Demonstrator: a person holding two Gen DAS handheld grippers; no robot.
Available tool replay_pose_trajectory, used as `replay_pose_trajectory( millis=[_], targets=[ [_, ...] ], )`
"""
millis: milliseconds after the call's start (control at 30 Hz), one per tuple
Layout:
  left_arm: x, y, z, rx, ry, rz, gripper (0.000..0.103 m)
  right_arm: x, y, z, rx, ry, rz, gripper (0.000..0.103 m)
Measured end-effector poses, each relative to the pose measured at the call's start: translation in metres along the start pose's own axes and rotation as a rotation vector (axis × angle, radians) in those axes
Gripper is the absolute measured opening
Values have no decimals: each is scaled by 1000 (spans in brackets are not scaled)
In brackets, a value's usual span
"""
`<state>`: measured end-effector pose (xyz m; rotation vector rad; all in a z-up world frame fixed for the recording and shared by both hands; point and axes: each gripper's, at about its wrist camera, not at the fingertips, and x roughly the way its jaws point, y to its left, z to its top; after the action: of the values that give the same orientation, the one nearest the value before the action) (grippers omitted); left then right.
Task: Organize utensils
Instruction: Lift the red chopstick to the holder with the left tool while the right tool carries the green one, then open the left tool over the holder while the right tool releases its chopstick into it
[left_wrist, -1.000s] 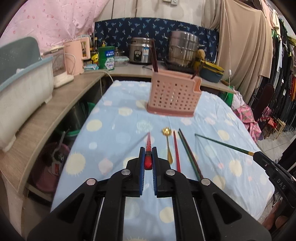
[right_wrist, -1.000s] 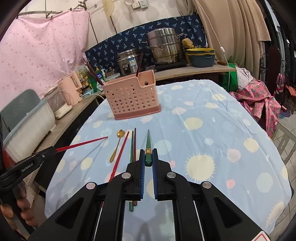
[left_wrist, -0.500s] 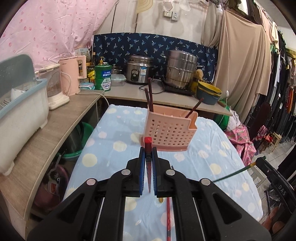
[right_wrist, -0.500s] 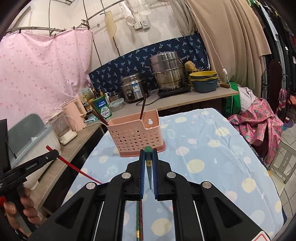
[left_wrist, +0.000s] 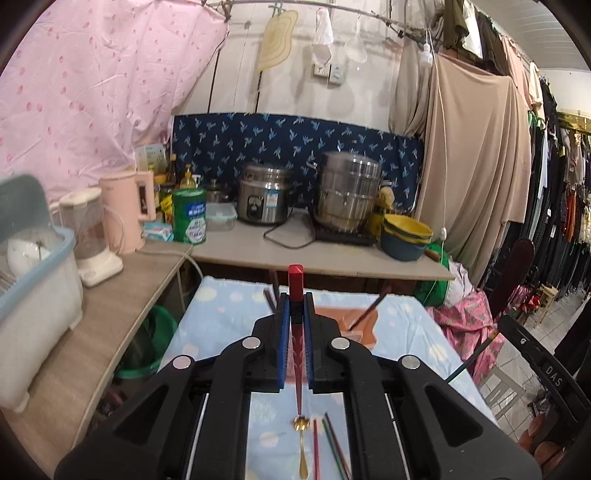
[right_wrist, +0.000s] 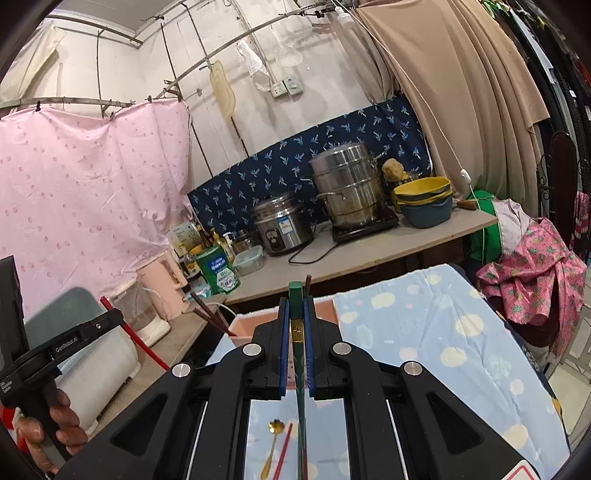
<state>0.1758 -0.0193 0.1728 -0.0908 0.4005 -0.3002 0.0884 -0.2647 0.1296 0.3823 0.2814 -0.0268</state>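
The left tool (left_wrist: 295, 314) is gripping a red chopstick (left_wrist: 295, 291) between its nearly closed blue pads (left_wrist: 283, 350), the square butt end poking up past the fingertips and the thin tip hanging down over the counter (left_wrist: 221, 317). The right tool (right_wrist: 296, 317) is pinching a green chopstick (right_wrist: 295, 299) the same way, jaws drawn in tight on the shaft, butt end up and the tapered end pointing down between the fingers.

The pink utensil basket (left_wrist: 351, 317) is standing on the spotted blue cloth just beyond the left tool's tips, mostly hidden behind them, with brown chopsticks (left_wrist: 369, 310) leaning out of it. In the right wrist view the basket (right_wrist: 243, 325) is showing just past the tips and slightly left, brown sticks angling out of its left end.

Below the tools, a gold spoon (left_wrist: 302, 443), another red chopstick (left_wrist: 316, 446) and a green and a brown stick (left_wrist: 334, 443) are lying side by side on the cloth, near each other.

The right tool is also showing at the right edge of the left wrist view, well apart from the left one, and open cloth is stretching to the right of the basket. A wooden side counter (left_wrist: 122, 314) is running along the left, close to the cloth's edge
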Motion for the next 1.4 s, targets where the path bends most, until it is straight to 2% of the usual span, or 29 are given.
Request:
replay_pose_trajectory(
  millis=[233,400,600,767,1033,1400],
  targets=[
    [19,-6,44,7,-123,-4,7,28,11,42,5,-112,15,7],
    [39,-8,64,3,-190,16,7,53,18,65,9,-177,16,7],
    [73,-8,67,9,-181,36,7,93,23,72,7,-195,17,7],
    [102,-5,48,16,-116,43,7,133,16,61,29,-125,11,7],
    [125,3,27,9,-51,49,7,167,-1,29,53,2,14,7],
    [130,9,20,-6,-38,59,9,184,2,4,12,93,5,10]
  ],
)
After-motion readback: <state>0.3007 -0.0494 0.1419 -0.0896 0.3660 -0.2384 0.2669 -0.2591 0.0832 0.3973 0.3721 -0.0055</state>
